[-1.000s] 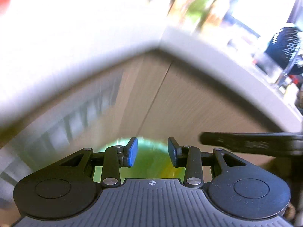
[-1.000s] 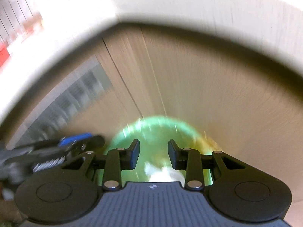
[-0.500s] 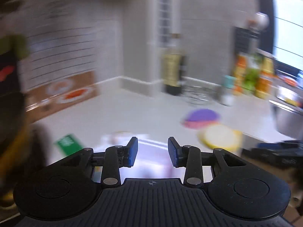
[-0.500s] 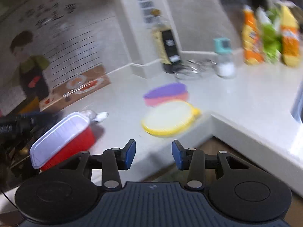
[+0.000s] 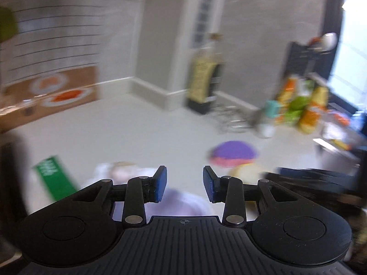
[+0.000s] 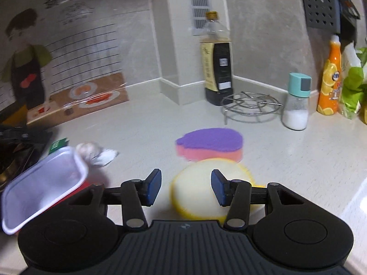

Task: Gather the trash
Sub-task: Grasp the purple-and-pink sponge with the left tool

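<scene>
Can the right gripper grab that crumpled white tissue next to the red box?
Probably yes. The right gripper is empty, its jaws opening, and the crumpled tissue lies in the open on the counter. The red box beside it crowds the way a little.

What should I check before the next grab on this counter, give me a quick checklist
1. Right gripper empty: ok, jaws opening, nothing between them.
2. Left gripper empty: ok, nothing pressed between the pads.
3. Trash in sight: ok, crumpled tissue and red tub with a white lid lie left on the counter.
4. Right gripper lined up on trash: not ok, it faces the yellow sponge.
5. Green packet identified: cannot tell, left view is blurred.
6. Path to the tissue clear: cannot tell, the tub partly hides it.
</scene>
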